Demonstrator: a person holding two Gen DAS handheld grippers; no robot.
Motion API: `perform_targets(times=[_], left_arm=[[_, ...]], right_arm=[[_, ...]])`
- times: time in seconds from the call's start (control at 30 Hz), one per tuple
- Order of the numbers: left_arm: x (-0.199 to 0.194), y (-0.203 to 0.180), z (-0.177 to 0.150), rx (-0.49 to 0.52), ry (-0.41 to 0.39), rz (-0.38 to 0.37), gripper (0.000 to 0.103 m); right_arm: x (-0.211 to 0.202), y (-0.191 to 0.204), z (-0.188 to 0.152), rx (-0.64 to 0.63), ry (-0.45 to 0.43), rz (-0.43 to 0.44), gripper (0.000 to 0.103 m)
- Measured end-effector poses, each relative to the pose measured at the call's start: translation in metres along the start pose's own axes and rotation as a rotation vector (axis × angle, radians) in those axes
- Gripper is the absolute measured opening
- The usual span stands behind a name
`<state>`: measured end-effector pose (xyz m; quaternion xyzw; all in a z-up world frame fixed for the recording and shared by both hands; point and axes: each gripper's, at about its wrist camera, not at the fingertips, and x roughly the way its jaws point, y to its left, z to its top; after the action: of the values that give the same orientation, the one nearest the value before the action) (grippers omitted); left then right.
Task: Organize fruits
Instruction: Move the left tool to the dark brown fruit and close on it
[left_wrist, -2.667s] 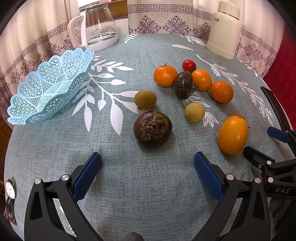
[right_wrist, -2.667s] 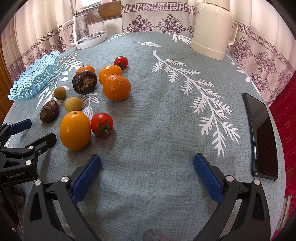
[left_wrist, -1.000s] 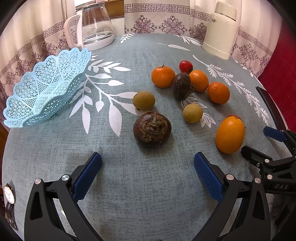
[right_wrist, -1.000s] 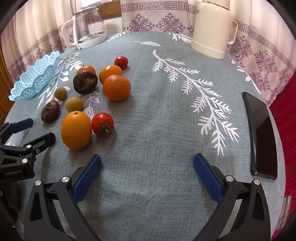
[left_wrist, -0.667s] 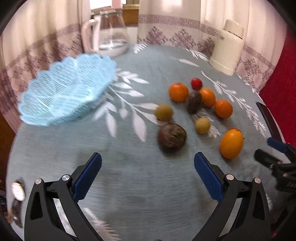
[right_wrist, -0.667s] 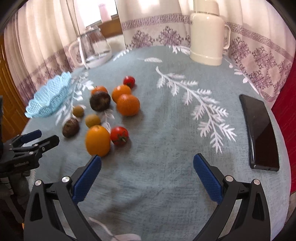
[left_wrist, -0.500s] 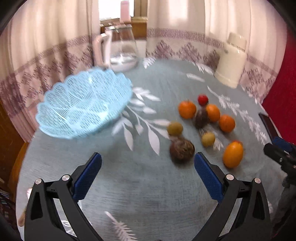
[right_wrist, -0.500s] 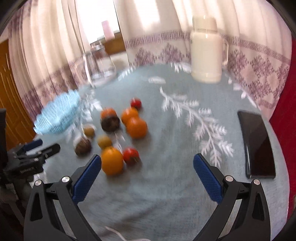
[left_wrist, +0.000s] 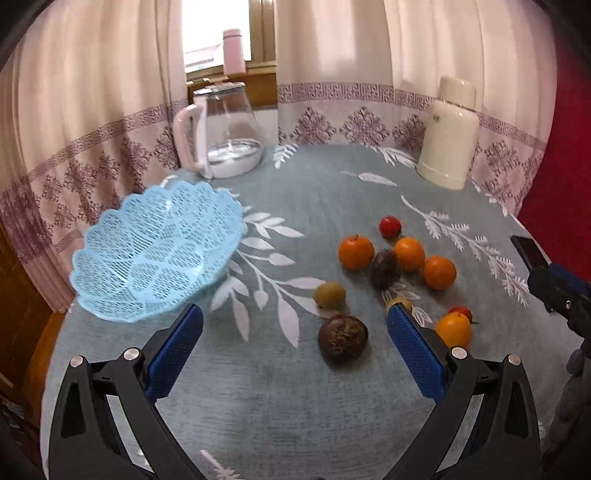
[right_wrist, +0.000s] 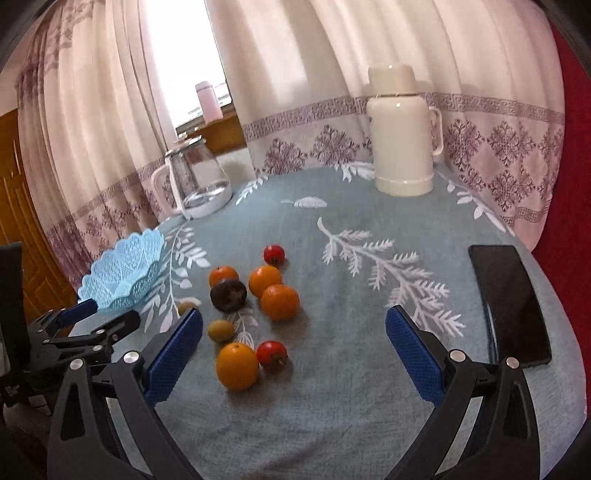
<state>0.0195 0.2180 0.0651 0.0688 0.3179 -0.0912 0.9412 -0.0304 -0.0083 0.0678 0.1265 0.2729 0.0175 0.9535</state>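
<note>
A light-blue lattice basket (left_wrist: 155, 251) sits empty at the table's left side, also in the right wrist view as the basket (right_wrist: 123, 271). Fruits lie loose mid-table: a dark wrinkled fruit (left_wrist: 342, 340) nearest, a green-yellow one (left_wrist: 329, 294), several oranges such as the orange (left_wrist: 355, 252), a second dark fruit (left_wrist: 384, 273), a cherry tomato (left_wrist: 390, 226), and a large orange (right_wrist: 237, 365) beside a tomato (right_wrist: 271, 353). My left gripper (left_wrist: 293, 350) hovers open above the near table. My right gripper (right_wrist: 293, 349) is open too, empty.
A glass kettle (left_wrist: 225, 136) and a cream thermos (left_wrist: 448, 133) stand at the back near the curtains. A black phone (right_wrist: 509, 302) lies at the right edge. The right gripper's fingers (left_wrist: 561, 291) show at the left view's right margin.
Both grippers have risen and pulled back from the table, so the fruits and basket look smaller and farther. Both stay open; no fruit has moved.
</note>
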Motion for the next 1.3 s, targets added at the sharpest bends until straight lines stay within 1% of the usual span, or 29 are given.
perform_targets(times=[0.2, 0.33, 0.43, 0.5, 0.57, 0.63, 0.7, 0.77, 0.8, 0.87, 0.9, 0.97, 1.17, 1.3], left_arm=[[0.022, -0.017, -0.011, 0.031, 0.054, -0.039, 0.101], [0.035, -0.023, -0.014, 0.034, 0.087, -0.066, 0.101], [0.042, -0.023, -0.013, 0.022, 0.111, -0.09, 0.092], [0.048, -0.023, -0.013, 0.009, 0.126, -0.107, 0.089], [0.052, -0.024, -0.013, 0.005, 0.138, -0.117, 0.081], [0.056, -0.024, -0.014, 0.001, 0.153, -0.13, 0.077], [0.058, -0.024, -0.014, -0.003, 0.163, -0.137, 0.076], [0.06, -0.024, -0.015, -0.007, 0.17, -0.145, 0.067], [0.062, -0.024, -0.015, -0.01, 0.176, -0.15, 0.065], [0.064, -0.024, -0.016, -0.017, 0.189, -0.157, 0.054], [0.066, -0.023, -0.016, -0.022, 0.194, -0.16, 0.053], [0.066, -0.021, -0.017, -0.036, 0.194, -0.158, 0.043], [0.062, -0.016, -0.018, -0.059, 0.173, -0.181, 0.043], [0.055, -0.014, -0.018, -0.069, 0.136, -0.18, 0.043]], right_arm=[[0.01, 0.007, -0.015, -0.031, 0.067, 0.026, 0.097], [0.013, 0.01, -0.018, -0.037, 0.077, 0.032, 0.097], [0.015, 0.009, -0.02, -0.03, 0.084, 0.034, 0.097], [0.017, 0.008, -0.021, -0.02, 0.092, 0.035, 0.097], [0.019, 0.007, -0.021, -0.014, 0.099, 0.037, 0.097], [0.021, 0.007, -0.022, -0.012, 0.107, 0.04, 0.097], [0.024, 0.006, -0.022, -0.011, 0.113, 0.041, 0.097], [0.025, 0.006, -0.022, -0.01, 0.117, 0.04, 0.097], [0.026, 0.006, -0.022, -0.009, 0.119, 0.04, 0.097], [0.028, 0.006, -0.02, -0.009, 0.122, 0.036, 0.097], [0.029, 0.006, -0.019, -0.01, 0.124, 0.034, 0.097], [0.032, 0.006, -0.016, -0.017, 0.125, 0.027, 0.097], [0.044, 0.007, -0.003, -0.026, 0.136, 0.0, 0.097], [0.06, 0.009, 0.006, -0.041, 0.169, -0.022, 0.094]])
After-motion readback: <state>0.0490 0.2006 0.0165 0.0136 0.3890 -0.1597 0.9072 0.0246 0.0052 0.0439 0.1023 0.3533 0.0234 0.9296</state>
